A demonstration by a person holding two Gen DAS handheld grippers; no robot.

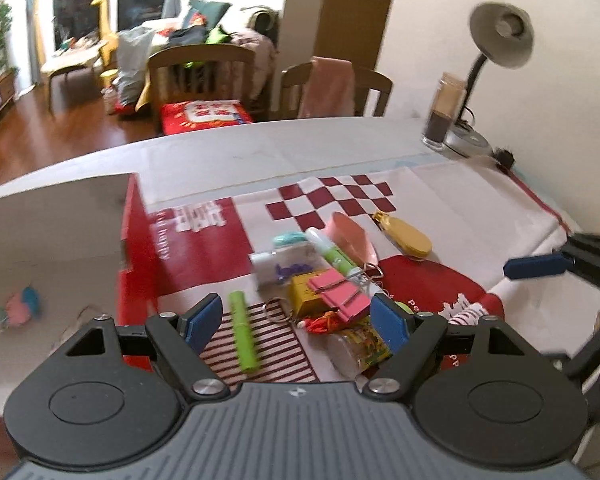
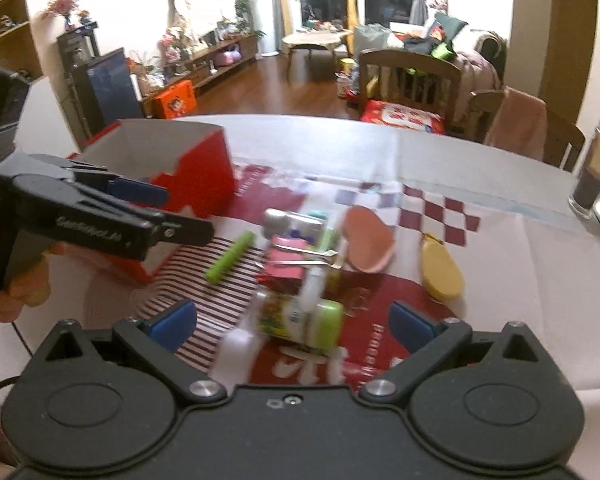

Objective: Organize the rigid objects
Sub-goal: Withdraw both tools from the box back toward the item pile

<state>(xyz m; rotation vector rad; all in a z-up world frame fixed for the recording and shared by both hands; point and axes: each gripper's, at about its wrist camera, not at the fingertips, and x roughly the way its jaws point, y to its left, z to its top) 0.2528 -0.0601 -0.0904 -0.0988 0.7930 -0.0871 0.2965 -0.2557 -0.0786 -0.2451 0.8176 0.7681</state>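
A: Barely started, by the look of it. Pile of small things heaped mid-counter on the red and white cloth, none lifted.

B: And the red box?

A: Standing at the left edge of the cloth, just beside the pile, open at the top. Something small and pink-blue lying on its pale inside; otherwise hard to tell what is in there.

B: Grippers?

A: Left gripper spread wide, nothing between the blue pads, hanging over the near side of the pile. Right gripper likewise spread and empty, over the patterned jar.

B: So nearly all left to do?

A: Seems so. Green marker lying alone on the striped patch, easy to reach. Pink binder clip sitting on top of the yellow block. Yellow oval piece off to the right, apart from the rest. Pink sheet curled behind.

B: In the way?

A: Mostly the tangle itself: key ring, clip wires and white tube overlapping, likely to drag neighbours. Box wall close on the left. 2 grippers near each other over 1 pile, so some risk of bumping. Desk lamp and glass jar well apart at the far right corner, 2 chairs beyond the counter.
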